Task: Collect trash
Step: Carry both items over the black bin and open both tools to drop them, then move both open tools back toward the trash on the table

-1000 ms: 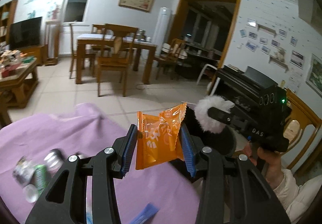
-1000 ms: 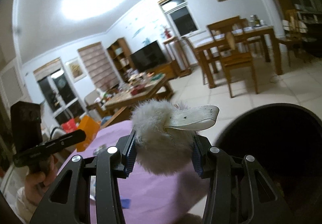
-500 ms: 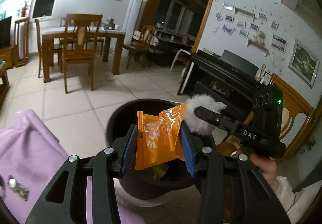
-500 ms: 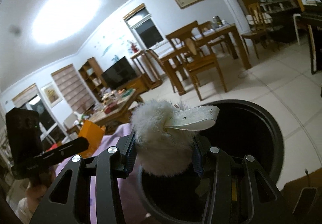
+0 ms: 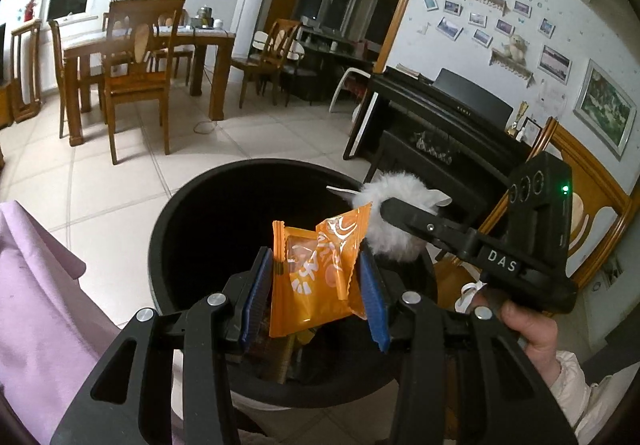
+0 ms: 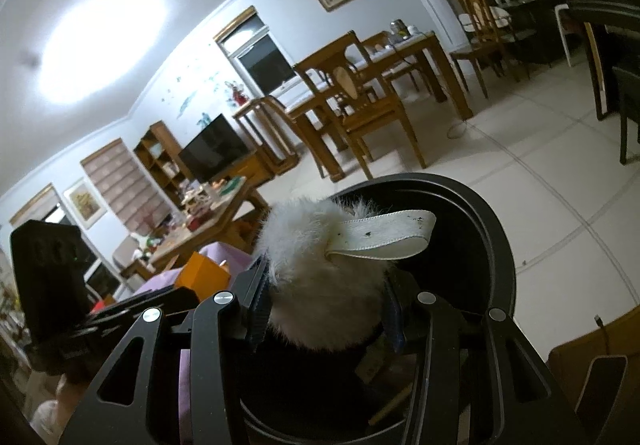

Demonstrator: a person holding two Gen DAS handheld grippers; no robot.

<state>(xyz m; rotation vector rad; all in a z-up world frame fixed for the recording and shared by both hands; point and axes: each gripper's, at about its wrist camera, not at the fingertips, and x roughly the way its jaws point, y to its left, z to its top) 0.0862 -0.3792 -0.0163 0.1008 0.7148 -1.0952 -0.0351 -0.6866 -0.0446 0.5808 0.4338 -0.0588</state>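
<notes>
My left gripper (image 5: 316, 285) is shut on an orange snack wrapper (image 5: 316, 277), which hangs over the mouth of a round black trash bin (image 5: 192, 205). In the right wrist view my right gripper (image 6: 326, 305) is shut on a white fluffy pompom with a white strap (image 6: 320, 261), also above the black trash bin (image 6: 496, 245). From the left wrist view the pompom (image 5: 394, 217) and the right gripper's black body (image 5: 520, 245) show at the bin's right rim. The orange wrapper (image 6: 202, 271) appears at the left of the right wrist view. Some trash lies at the bin's bottom.
A purple cloth (image 5: 36, 305) covers the surface left of the bin. Beyond lie a tiled floor (image 5: 280, 141), a wooden dining table with chairs (image 5: 136, 57), a black piano (image 5: 452, 117) and a wooden chair (image 5: 592, 205) at the right. A person's hand (image 5: 528, 329) holds the right gripper.
Both grippers swung away from the purple-covered surface to above the black bin and dipped lower. The wrapper and pompom stayed gripped; the bin's opening now fills the lower views.
</notes>
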